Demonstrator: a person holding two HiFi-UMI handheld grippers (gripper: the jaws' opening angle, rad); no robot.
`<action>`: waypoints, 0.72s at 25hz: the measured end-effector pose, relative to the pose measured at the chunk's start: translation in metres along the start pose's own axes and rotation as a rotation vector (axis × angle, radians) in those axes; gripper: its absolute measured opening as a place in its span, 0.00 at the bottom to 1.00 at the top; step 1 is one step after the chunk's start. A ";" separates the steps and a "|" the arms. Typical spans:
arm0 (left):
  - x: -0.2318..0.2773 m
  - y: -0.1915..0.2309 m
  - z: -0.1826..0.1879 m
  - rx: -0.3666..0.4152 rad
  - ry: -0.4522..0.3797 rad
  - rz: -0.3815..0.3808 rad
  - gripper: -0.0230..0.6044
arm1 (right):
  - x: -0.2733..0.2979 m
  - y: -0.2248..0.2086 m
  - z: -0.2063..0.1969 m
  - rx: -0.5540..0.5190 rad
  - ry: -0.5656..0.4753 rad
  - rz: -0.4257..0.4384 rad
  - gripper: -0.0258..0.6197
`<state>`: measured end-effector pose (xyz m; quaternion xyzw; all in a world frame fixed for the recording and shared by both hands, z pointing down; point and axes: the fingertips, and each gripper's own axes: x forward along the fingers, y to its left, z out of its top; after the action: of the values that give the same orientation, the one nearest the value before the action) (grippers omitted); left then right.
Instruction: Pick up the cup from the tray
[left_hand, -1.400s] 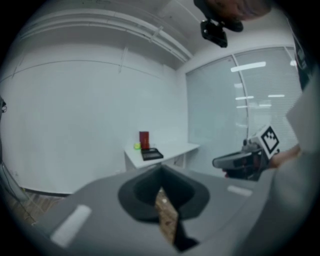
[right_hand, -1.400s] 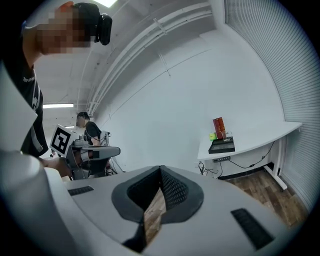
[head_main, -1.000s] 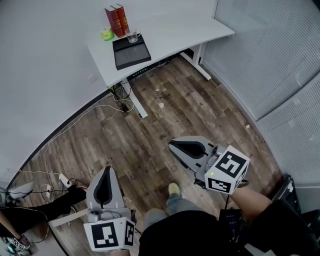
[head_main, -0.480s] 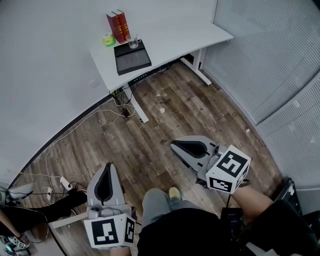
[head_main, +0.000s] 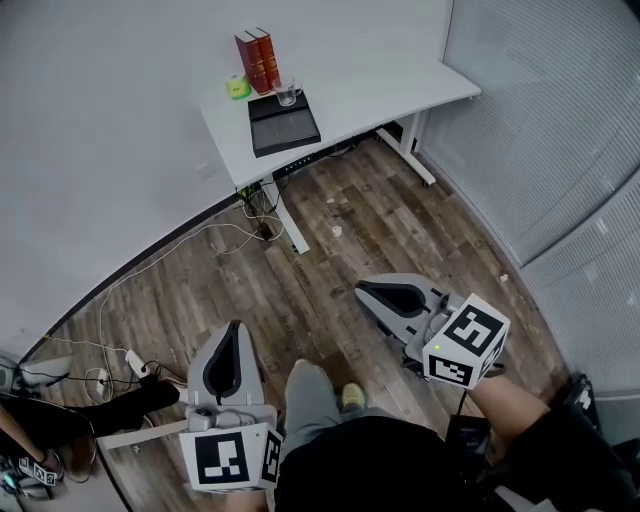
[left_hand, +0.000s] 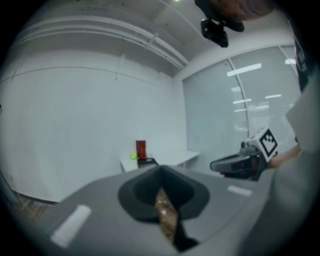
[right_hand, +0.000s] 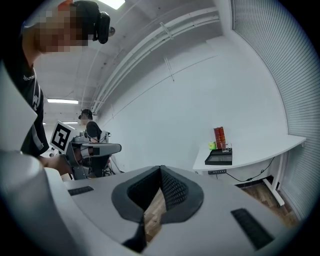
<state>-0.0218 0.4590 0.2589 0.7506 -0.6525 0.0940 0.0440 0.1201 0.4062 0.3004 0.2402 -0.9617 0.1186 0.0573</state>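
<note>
Two pairs of tongs were held low over the wooden floor (head_main: 330, 240), well short of the counter (head_main: 390, 85), which suggested that the reach had not yet been begun. The left tongs (head_main: 230, 350) were seen with the jaws brought together and nothing between them; only floor was shown through the slit below the tips. The right tongs (head_main: 378, 295) were likewise closed and empty, with their tips turned toward the left pair. Such a closed, low carry was judged to suit walking rather than grasping.

The cup (head_main: 288, 94), a clear one, was found far ahead of both tongs, standing upright at the far end of the black tray (head_main: 285, 128). The tray was laid on the counter. Just beyond the cup, two red books (head_main: 258, 58) were stood upright by the wall, with a small green object (head_main: 237, 87) beside them on the left-tongs side. Because the cup was set close to the books, an approach from the near side or the right-tongs side was judged the freer one. Before any grasp, the chosen jaws would need to be opened. Loose cables (head_main: 215, 235) were strewn on the floor ahead of the left tongs, so careful stepping was judged advisable.
</note>
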 end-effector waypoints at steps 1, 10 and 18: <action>0.000 0.000 0.000 0.002 -0.003 0.000 0.04 | 0.001 -0.001 0.001 -0.002 -0.002 0.000 0.06; 0.026 0.009 0.005 0.021 -0.028 -0.020 0.04 | 0.023 -0.019 0.014 -0.035 -0.029 -0.009 0.06; 0.088 0.039 0.016 0.017 -0.046 -0.034 0.04 | 0.072 -0.064 0.030 -0.058 -0.004 -0.011 0.06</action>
<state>-0.0472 0.3644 0.2582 0.7638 -0.6399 0.0813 0.0243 0.0859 0.3110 0.2961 0.2437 -0.9636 0.0898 0.0632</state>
